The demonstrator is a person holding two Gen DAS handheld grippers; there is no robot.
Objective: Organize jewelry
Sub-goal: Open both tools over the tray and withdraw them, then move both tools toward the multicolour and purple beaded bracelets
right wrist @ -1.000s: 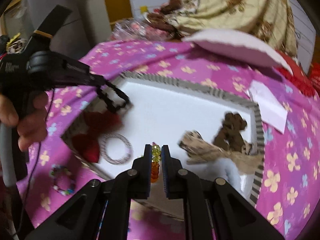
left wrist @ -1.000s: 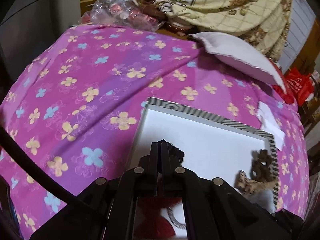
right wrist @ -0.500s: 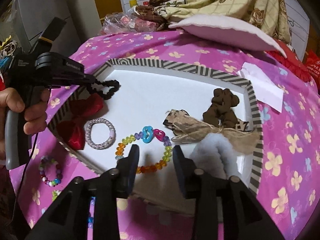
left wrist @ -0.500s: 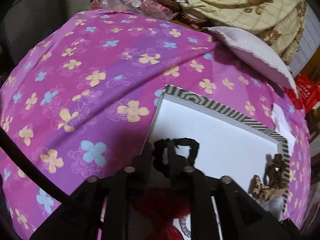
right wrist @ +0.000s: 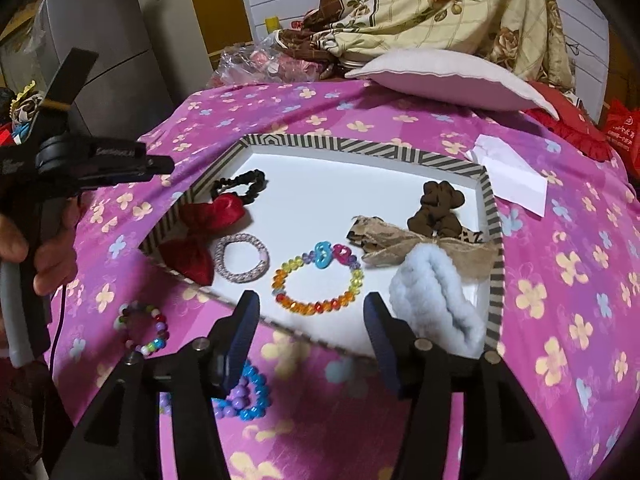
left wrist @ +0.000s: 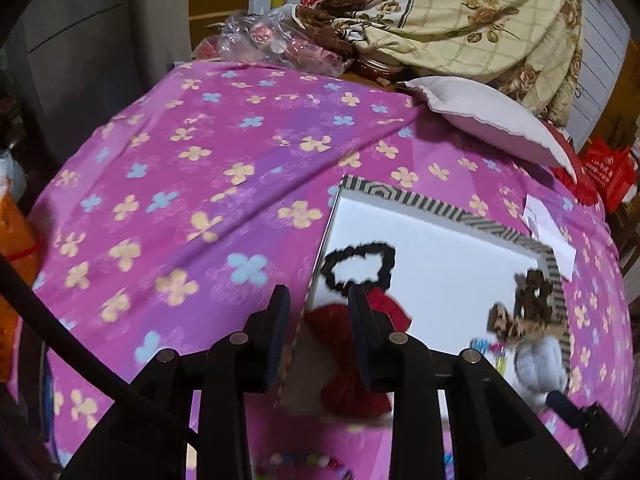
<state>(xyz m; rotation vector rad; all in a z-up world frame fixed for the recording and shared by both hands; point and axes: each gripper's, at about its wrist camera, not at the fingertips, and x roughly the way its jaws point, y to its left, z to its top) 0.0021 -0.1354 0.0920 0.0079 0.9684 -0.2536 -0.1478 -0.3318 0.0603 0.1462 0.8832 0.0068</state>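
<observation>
A striped-rim white tray (right wrist: pixel 360 148) (left wrist: pixel 440 208) lies on the pink flowered bedspread. In it lie a black scrunchie (right wrist: pixel 240 184) (left wrist: pixel 360 266), a red bow (right wrist: pixel 200 236) (left wrist: pixel 348 360), a lilac hair tie (right wrist: pixel 241 258), a rainbow bead bracelet (right wrist: pixel 318 280), a brown scrunchie (right wrist: pixel 440 208), a leopard bow (right wrist: pixel 400 240) and a pale blue fluffy piece (right wrist: pixel 432 304). My right gripper (right wrist: pixel 312 316) is open and empty, above the tray's near rim. My left gripper (left wrist: pixel 318 300) is open and empty over the tray's left rim; it also shows in the right wrist view (right wrist: pixel 160 166).
Two bead bracelets lie on the bedspread outside the tray: a multicoloured one (right wrist: pixel 144 328) and a blue-purple one (right wrist: pixel 244 396). A white paper (right wrist: pixel 508 172) lies right of the tray. A pale pillow (right wrist: pixel 448 80), a plastic bag (left wrist: pixel 280 40) and a floral quilt (left wrist: pixel 480 20) sit behind.
The left gripper opened, left the black scrunchie in the tray and drew back left. The right gripper opened, left the rainbow bracelet in the tray and pulled back.
</observation>
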